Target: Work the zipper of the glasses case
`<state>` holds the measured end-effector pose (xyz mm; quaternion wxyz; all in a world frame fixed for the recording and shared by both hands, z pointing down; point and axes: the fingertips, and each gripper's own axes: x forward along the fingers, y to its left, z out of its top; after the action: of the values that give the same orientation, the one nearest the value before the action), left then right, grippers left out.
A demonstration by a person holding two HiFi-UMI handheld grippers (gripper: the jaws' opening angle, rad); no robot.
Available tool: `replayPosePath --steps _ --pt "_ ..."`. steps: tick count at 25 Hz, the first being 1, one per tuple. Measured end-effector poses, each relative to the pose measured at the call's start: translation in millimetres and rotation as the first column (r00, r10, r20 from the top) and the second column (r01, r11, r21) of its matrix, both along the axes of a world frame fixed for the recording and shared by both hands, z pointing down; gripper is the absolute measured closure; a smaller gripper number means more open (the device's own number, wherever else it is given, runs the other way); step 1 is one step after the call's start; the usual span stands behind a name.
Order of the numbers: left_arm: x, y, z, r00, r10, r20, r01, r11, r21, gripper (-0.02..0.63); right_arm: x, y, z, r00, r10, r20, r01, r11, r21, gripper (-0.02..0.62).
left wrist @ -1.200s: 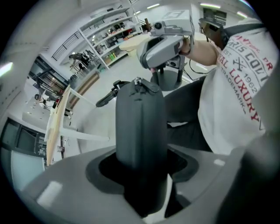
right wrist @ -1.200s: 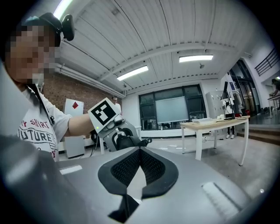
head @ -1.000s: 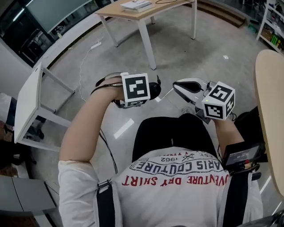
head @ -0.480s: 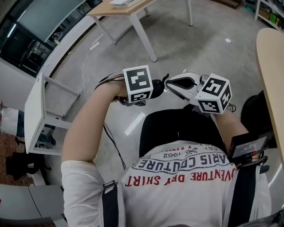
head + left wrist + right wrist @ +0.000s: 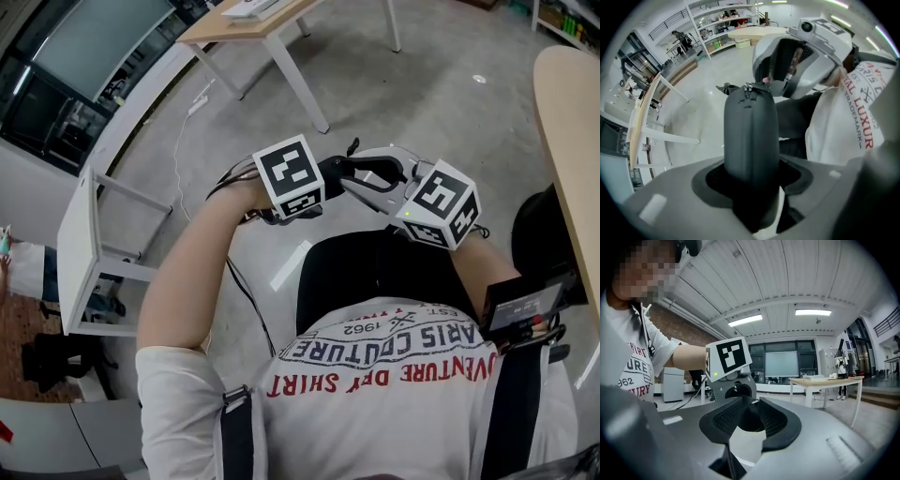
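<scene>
A dark grey glasses case (image 5: 751, 136) stands upright between the jaws of my left gripper (image 5: 751, 177), which is shut on its lower part. The metal zipper pull (image 5: 749, 88) sits at the case's far tip. My right gripper (image 5: 750, 417) faces that tip, and its jaws are opening. The case's end (image 5: 746, 414) and the pull (image 5: 753, 401) lie between its ribbed pads, which do not press on them. In the head view both grippers meet in front of my chest, the left gripper (image 5: 323, 183) with the case (image 5: 333, 176) and the right gripper (image 5: 354, 173).
A wooden table (image 5: 272, 21) stands ahead on the grey floor. A white desk (image 5: 80, 253) is at the left, and a round wooden tabletop (image 5: 567, 141) at the right. A white cable (image 5: 183, 122) lies on the floor. A small screen (image 5: 525, 305) is strapped to my right forearm.
The two grippers have come together: the right one moved left up to the tip of the case, and the left one rose slightly. The right gripper's jaws now stand apart.
</scene>
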<state>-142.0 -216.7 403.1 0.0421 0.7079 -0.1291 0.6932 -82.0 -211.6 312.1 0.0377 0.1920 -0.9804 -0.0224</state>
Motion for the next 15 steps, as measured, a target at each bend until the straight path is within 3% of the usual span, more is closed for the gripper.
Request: replayPosePath --steps 7,15 --pt "7 -1 5 0.997 -0.074 -0.009 0.074 0.997 -0.016 0.347 -1 -8 -1 0.997 0.067 -0.04 -0.066 0.997 0.041 0.472" --pt "17 2 4 0.995 -0.093 -0.039 0.092 0.995 -0.029 0.347 3 -15 3 0.992 0.114 -0.046 -0.112 0.993 0.041 0.478"
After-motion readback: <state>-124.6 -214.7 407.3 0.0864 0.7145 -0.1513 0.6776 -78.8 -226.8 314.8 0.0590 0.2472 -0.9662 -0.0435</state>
